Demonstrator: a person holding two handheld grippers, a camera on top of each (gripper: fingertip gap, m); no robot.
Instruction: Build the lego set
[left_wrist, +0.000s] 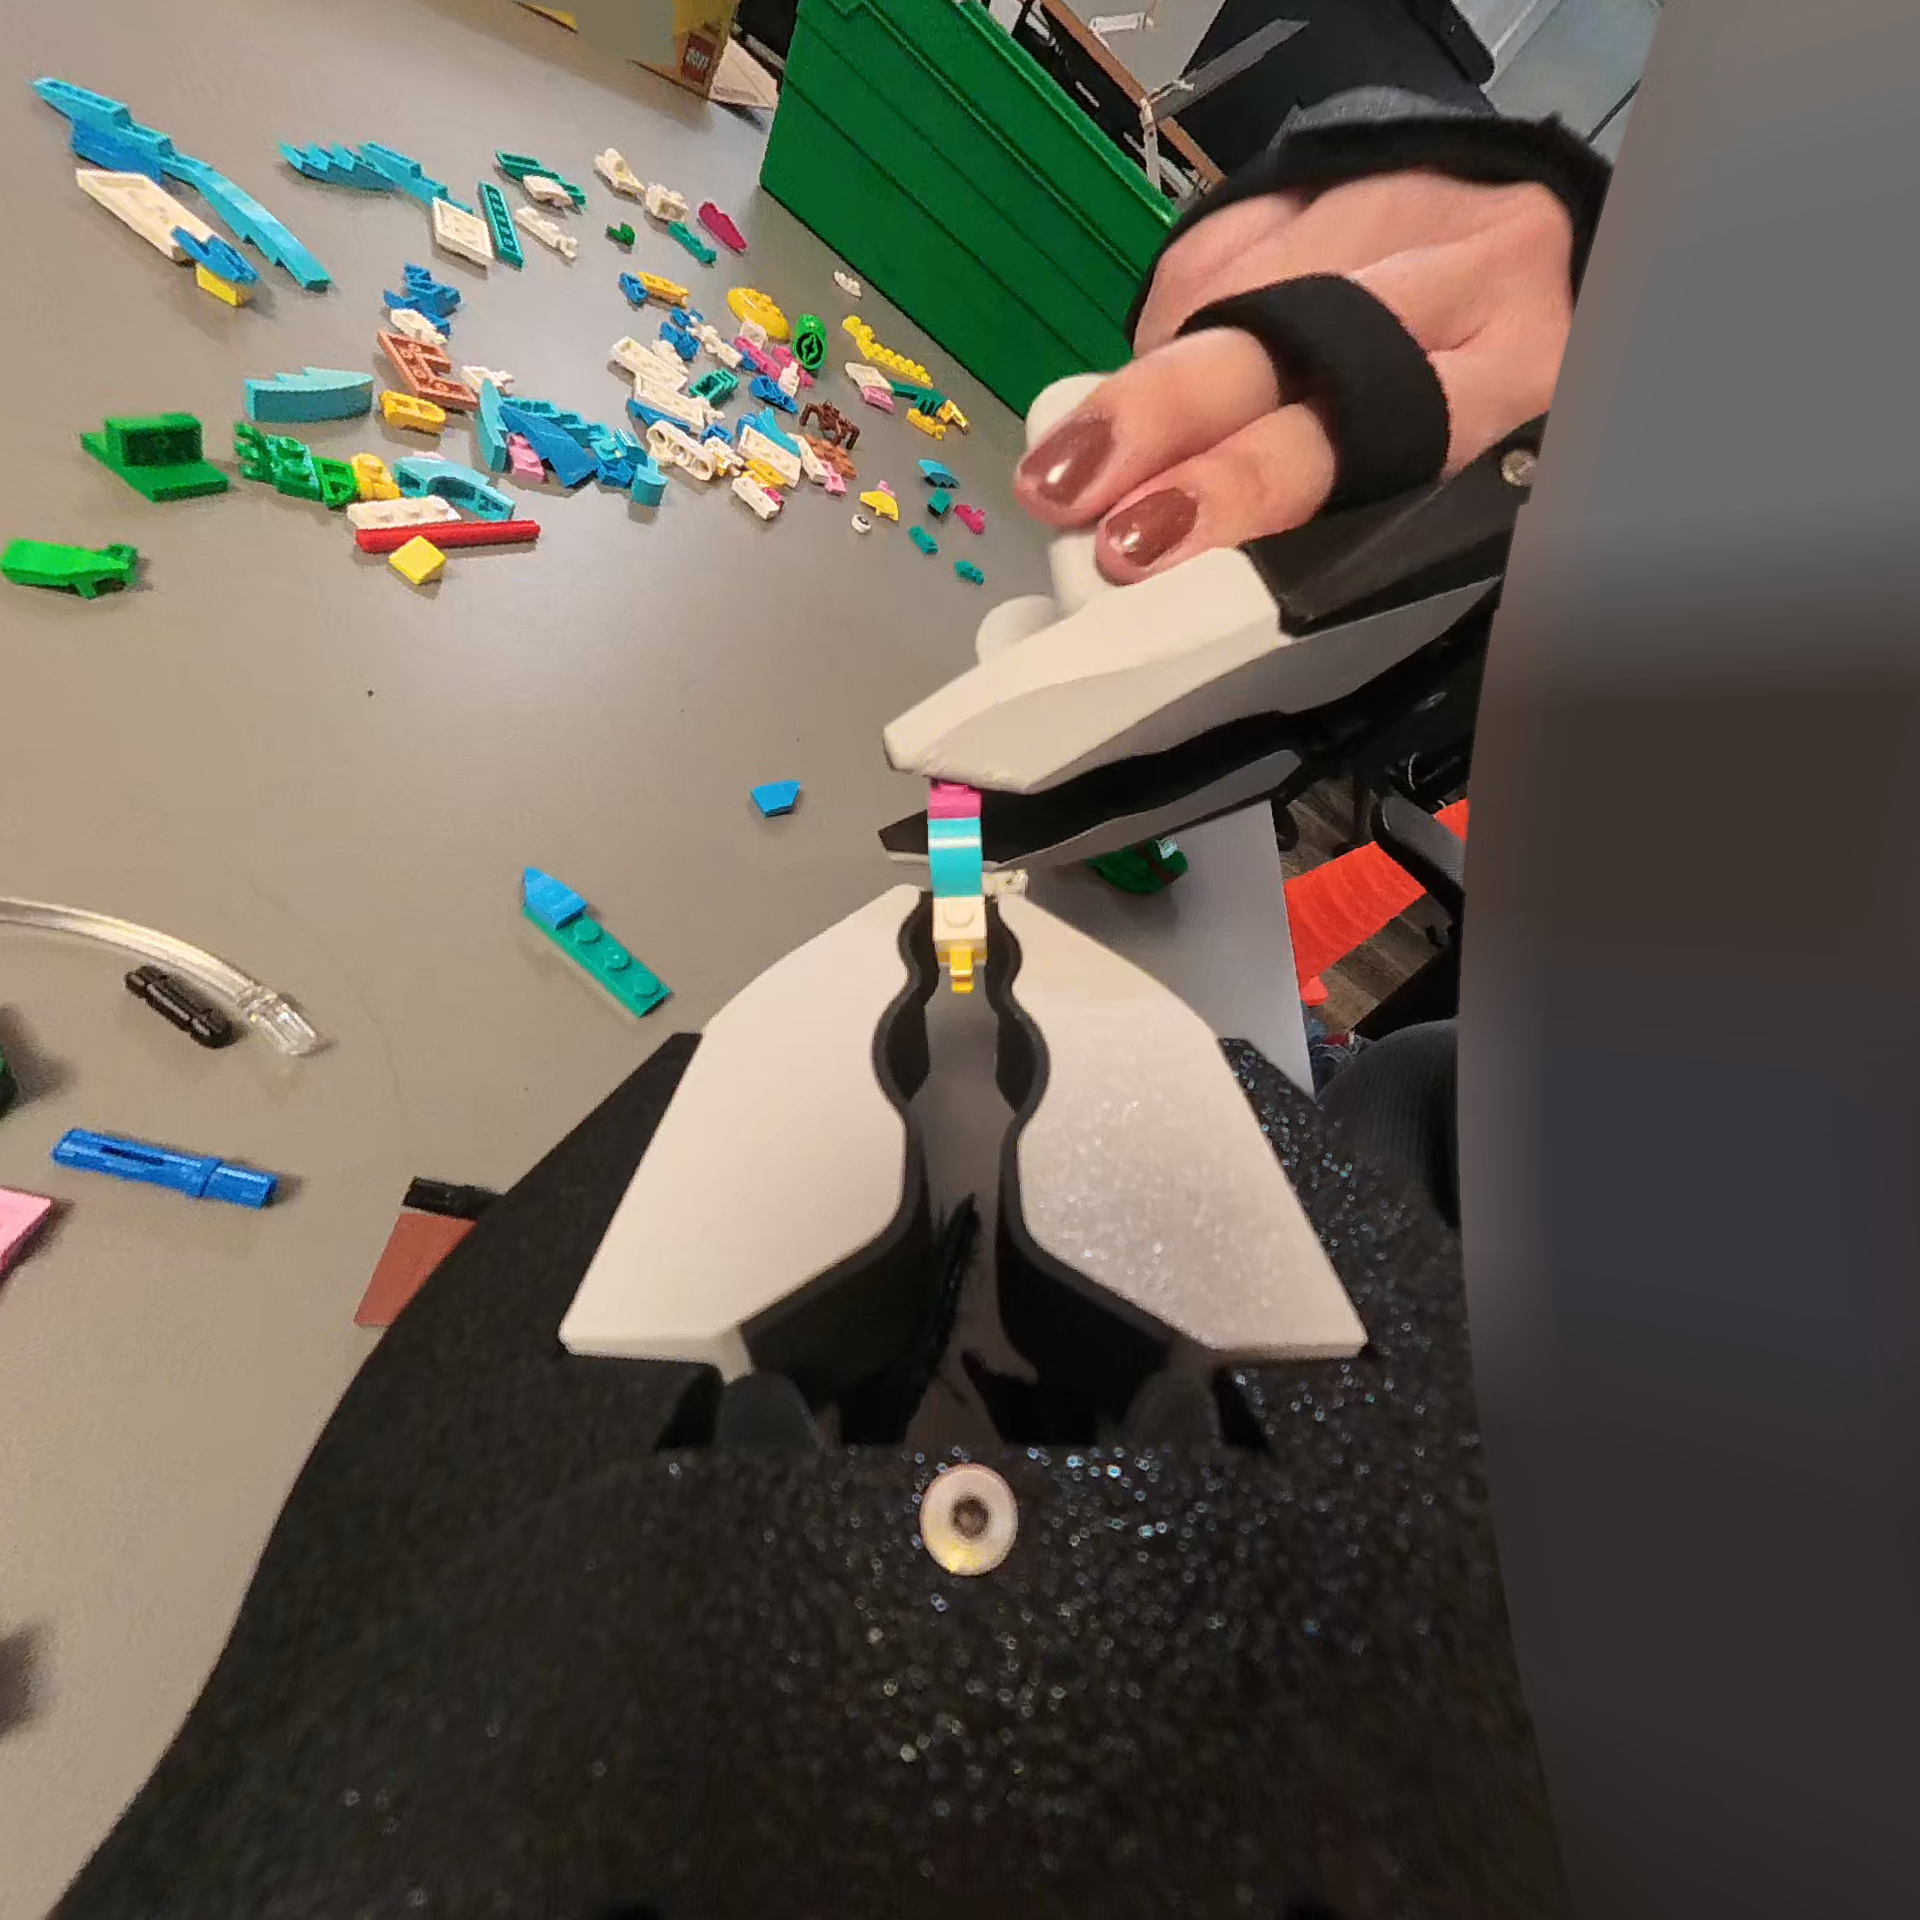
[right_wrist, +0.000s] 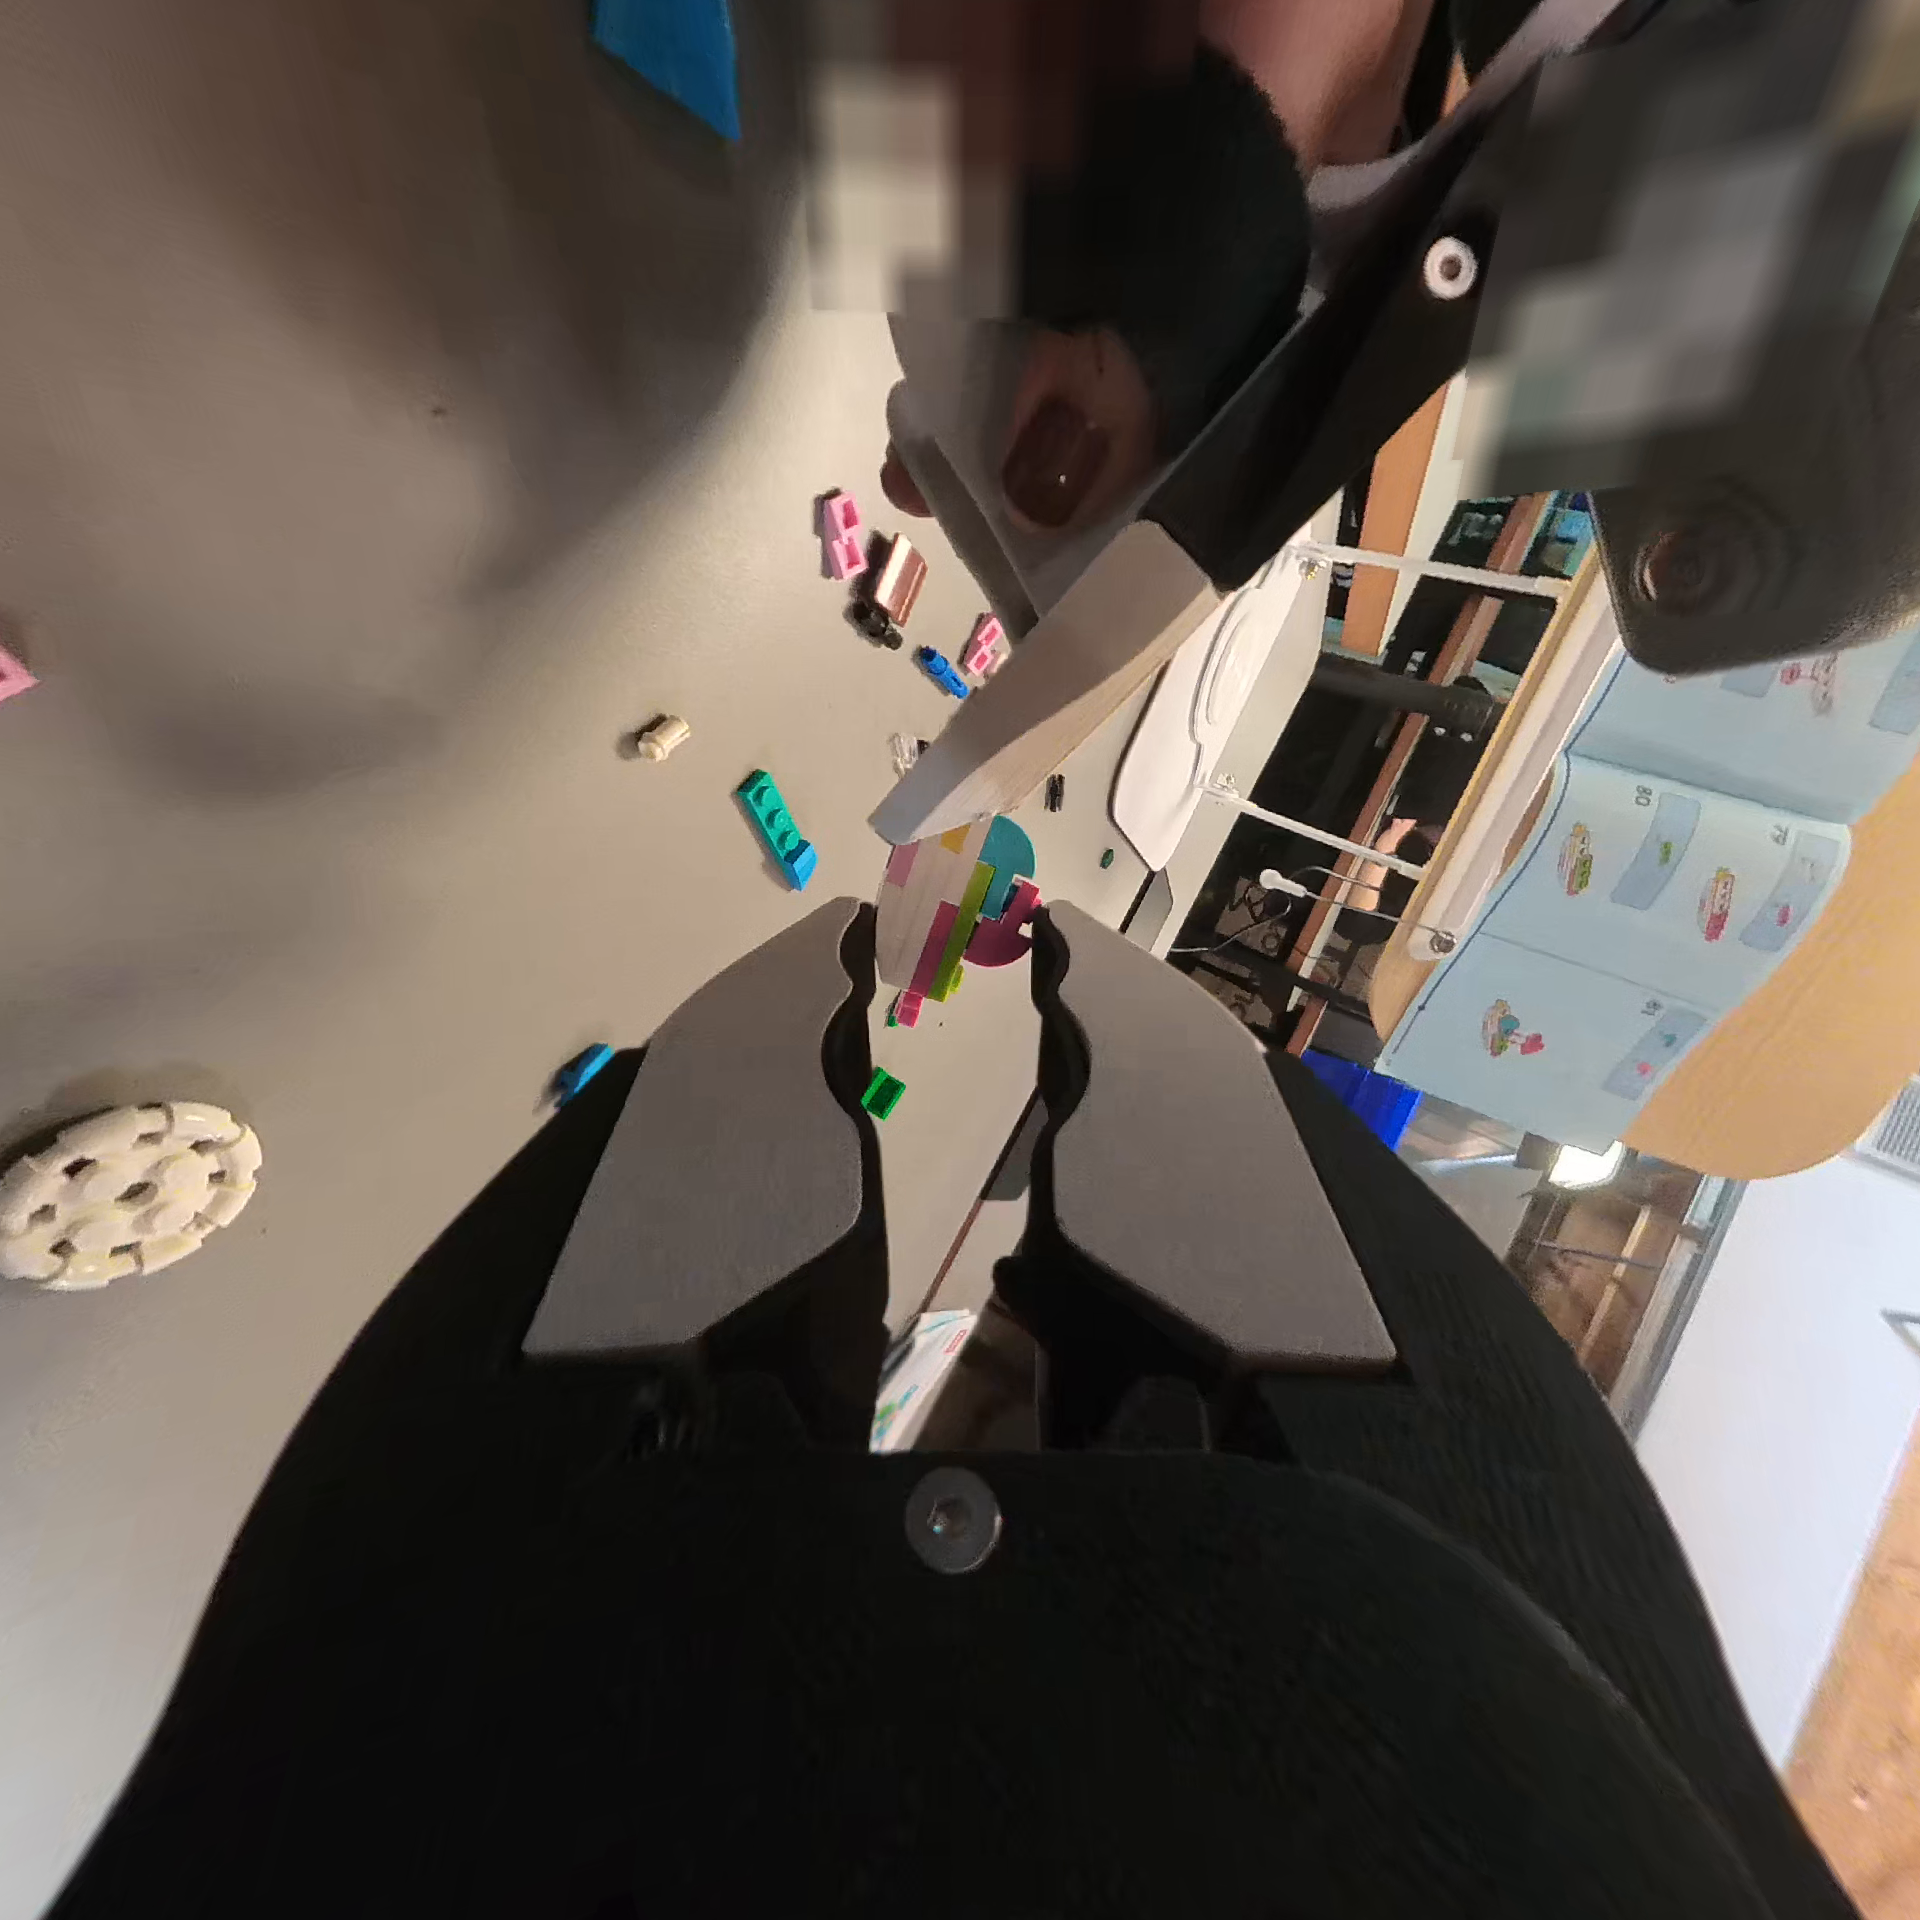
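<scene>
two grippers (left_wrist: 958, 914) (right_wrist: 951, 920), one lego assembly (left_wrist: 956, 883)

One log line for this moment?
left tool: shut on small assembly | right tool: shut on same assembly | held above table

wrist cams close – facing each other – share lego assembly (left_wrist: 957, 883).

We are seeing a green bin (left_wrist: 935, 197) sitting at the far edge of the grey table (left_wrist: 312, 748), a clear tube (left_wrist: 156, 951) lying near its left side, and an orange chair (left_wrist: 1351, 899) standing beyond.
</scene>
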